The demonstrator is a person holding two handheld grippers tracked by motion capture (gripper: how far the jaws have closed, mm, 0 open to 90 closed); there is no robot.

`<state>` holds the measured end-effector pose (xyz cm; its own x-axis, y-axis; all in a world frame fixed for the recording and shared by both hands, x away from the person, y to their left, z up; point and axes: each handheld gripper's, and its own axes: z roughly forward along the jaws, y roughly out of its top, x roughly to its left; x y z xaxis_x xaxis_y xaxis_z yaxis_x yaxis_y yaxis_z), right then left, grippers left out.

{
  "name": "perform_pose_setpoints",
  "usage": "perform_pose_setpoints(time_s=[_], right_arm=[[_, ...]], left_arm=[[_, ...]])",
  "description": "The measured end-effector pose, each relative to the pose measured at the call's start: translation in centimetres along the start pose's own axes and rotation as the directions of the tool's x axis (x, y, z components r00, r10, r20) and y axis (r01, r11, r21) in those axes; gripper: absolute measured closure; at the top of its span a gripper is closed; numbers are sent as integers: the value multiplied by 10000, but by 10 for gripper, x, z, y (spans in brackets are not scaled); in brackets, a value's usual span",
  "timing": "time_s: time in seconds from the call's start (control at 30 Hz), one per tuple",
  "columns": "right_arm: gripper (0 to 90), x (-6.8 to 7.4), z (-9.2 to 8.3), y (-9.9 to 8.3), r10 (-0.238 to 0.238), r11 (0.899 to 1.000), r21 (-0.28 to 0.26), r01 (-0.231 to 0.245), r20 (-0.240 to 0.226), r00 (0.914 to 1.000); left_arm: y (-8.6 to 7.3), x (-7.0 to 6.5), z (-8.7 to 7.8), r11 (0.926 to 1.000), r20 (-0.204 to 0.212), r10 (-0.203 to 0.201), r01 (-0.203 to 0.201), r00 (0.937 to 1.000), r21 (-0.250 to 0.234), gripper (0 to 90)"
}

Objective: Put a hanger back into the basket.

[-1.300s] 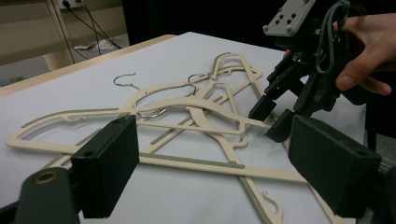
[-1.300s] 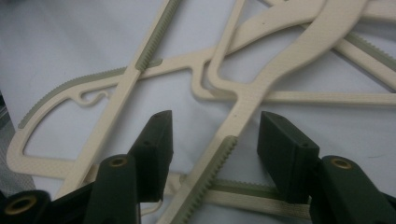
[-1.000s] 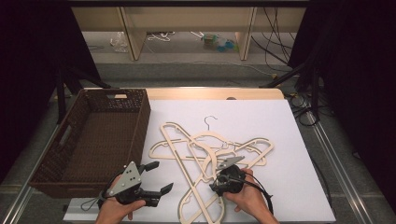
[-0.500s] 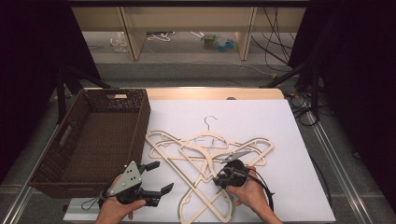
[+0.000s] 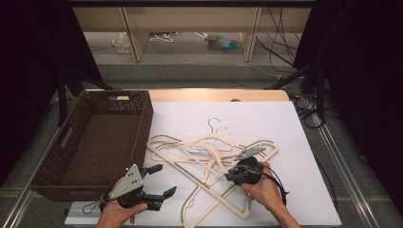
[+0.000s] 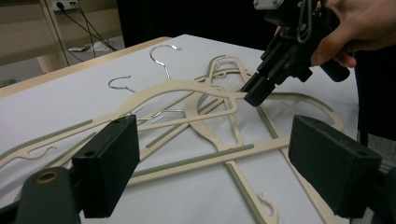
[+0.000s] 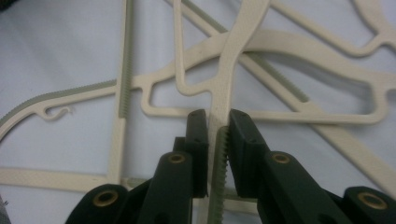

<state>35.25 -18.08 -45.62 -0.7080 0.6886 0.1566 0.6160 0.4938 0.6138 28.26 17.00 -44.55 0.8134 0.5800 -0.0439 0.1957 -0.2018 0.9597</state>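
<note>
Clamping our right claw [image 7: 217, 140] on one cream plastic hanger's [image 7: 233, 56] arm freed it from the pile; our left claw [image 6: 224, 158] waited wide.

On the surface [image 5: 294, 128] a sheet covers most of the top, and the wicker basket [image 5: 142, 123] stands at its left edge. A heap of hangers [image 5: 209, 156] lies crossed over one another just right of the basket, their hooks pointing toward the far side. The left claw [image 5: 159, 180] sits in front of the basket's near right corner; the right claw [image 5: 228, 176] is at the heap's near side, on one hanger arm [image 7: 219, 93].
</note>
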Motion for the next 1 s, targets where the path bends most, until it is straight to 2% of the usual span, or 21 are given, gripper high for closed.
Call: perform_pose_setpoints(time_s=[0.1, 0.17, 0.23, 0.27, 0.33, 0.4, 0.47, 0.5, 0.53, 0.6, 0.63, 0.67, 0.83, 0.87, 0.93, 0.97, 1.0], right_arm=[[810, -7, -8, -1, -379, 9991, -204, 380, 41, 9993], [813, -8, -14, -1, -415, 9990, -149, 414, -96, 9991], [813, -8, -19, 0, -801, 9967, -147, 800, -59, 9968], [814, -7, -21, 0, -923, 9956, -137, 922, -43, 9957], [814, -6, -23, 0, -1022, 9946, -157, 1022, -14, 9948], [815, -3, -27, -1, -1422, 9896, -206, 1425, 165, 9897], [815, 0, -32, -1, -1420, 9899, 6, 1420, 58, 9899], [816, 1, -33, -2, -1638, 9865, -45, 1639, 162, 9864], [816, 1, -33, -2, -1638, 9865, -45, 1639, 162, 9864], [817, 3, -37, -2, -1744, 9846, -49, 1746, 262, 9843], [817, 4, -38, -3, -1757, 9844, -20, 1758, 286, 9840], [817, 4, -38, -3, -1757, 9844, -20, 1758, 286, 9840], [817, 4, -44, -5, -2048, 9788, 16, 2049, 429, 9779], [817, 4, -44, -6, -2018, 9794, 13, 2019, 457, 9784], [817, 3, -44, -7, -2053, 9784, -117, 2062, 553, 9771], [817, 3, -47, -9, -2110, 9771, -153, 2122, 578, 9758], [817, 3, -48, -10, -2124, 9769, -121, 2134, 569, 9755]], left_arm=[[0, 0, 1, 10000, -26, -53, 53, 10000, -20, 165], [1, 1, 2, 9998, -87, -204, 203, 9998, -33, 165], [1, 2, 3, 9999, -67, -161, 161, 9998, -15, 166], [2, 2, 5, 9996, -101, -264, 264, 9996, -23, 166], [2, 3, 7, 9999, -93, -168, 168, 9998, -17, 167], [3, 3, 13, 9998, -104, -220, 220, 9997, -6, 169], [5, 3, 23, 9992, -186, -368, 372, 9991, 177, 172], [6, 2, 26, 9983, -184, -506, 511, 9986, 281, 173], [6, 2, 26, 9983, -184, -506, 511, 9986, 281, 174], [11, 0, 40, 9972, -173, -397, 407, 9991, 633, 179], [13, 1, 46, 9970, -271, -145, 166, 9995, 759, 183], [13, 1, 46, 9970, -271, -145, 166, 9995, 759, 190], [20, 11, 77, 9912, -465, -92, 153, 9989, 1318, 192], [21, 14, 81, 9903, -510, 39, 32, 9987, 1386, 195], [23, 15, 86, 9894, -501, 17, 56, 9987, 1452, 198], [25, 17, 91, 9868, -511, 162, -77, 9986, 1620, 199], [27, 18, 98, 9861, -426, 80, -8, 9991, 1659, 202]])
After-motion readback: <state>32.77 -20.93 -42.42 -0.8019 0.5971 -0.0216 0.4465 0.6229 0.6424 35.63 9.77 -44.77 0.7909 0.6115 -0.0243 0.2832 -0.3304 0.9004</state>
